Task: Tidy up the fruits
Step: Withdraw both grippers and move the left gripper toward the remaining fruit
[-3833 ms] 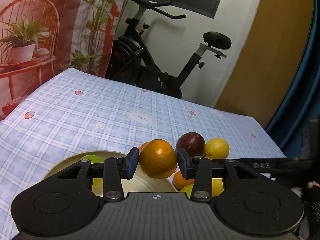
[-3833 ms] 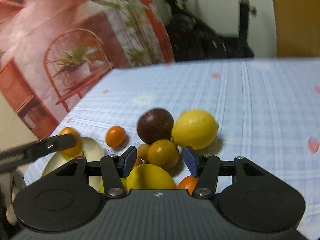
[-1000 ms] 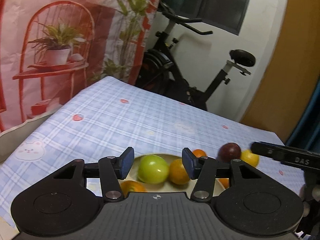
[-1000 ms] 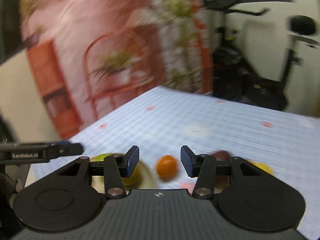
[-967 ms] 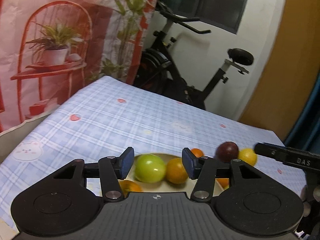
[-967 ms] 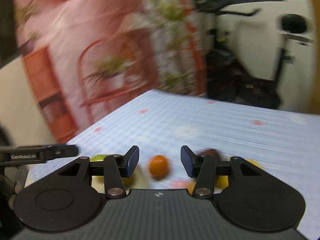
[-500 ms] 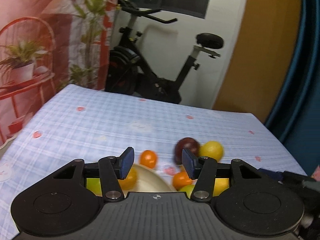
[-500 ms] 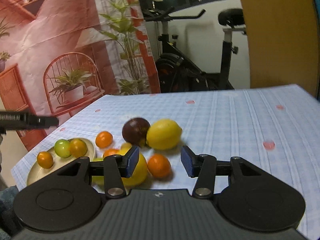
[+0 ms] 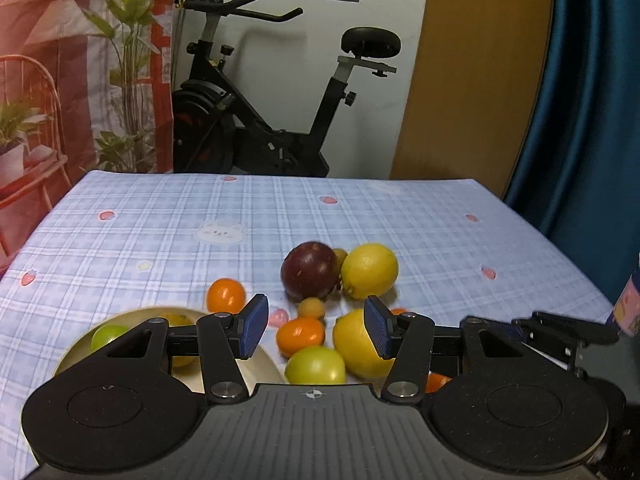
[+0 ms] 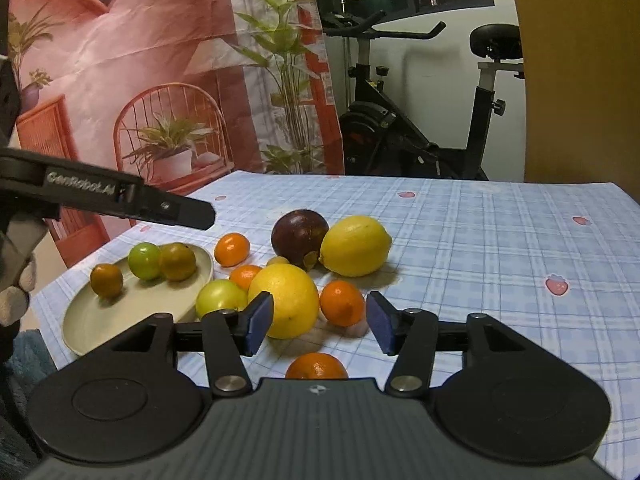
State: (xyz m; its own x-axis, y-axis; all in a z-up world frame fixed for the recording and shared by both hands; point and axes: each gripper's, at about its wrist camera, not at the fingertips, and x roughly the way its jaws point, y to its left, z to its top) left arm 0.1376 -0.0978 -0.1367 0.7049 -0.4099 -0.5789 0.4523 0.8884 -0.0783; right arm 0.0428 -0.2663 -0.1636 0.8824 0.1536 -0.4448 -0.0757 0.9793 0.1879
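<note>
A cream plate (image 10: 100, 320) at the table's near left holds a small orange (image 10: 106, 280), a green fruit (image 10: 145, 260) and a dull orange fruit (image 10: 177, 261). Beside it lies a pile: dark purple fruit (image 10: 299, 236), lemon (image 10: 355, 246), big yellow fruit (image 10: 286, 300), several small oranges and a green fruit (image 10: 220, 296). My right gripper (image 10: 320, 322) hovers low over the pile, its jaws opening, an orange (image 10: 342, 303) seen between the pads but untouched. My left gripper (image 9: 314, 326) stands open and empty above the plate's edge (image 9: 76, 348) and the pile.
The checked blue tablecloth (image 9: 400, 220) stretches bare behind the fruit. An exercise bike (image 9: 260, 120) and a printed backdrop (image 10: 160, 60) stand past the far edge, a blue curtain (image 9: 580, 120) at the right. A gloved hand (image 10: 16, 280) holds the left gripper.
The left gripper, once shut on an orange, is empty and has swung right from the plate toward the pile. The right gripper dropped closer to the pile and its jaws widened.
</note>
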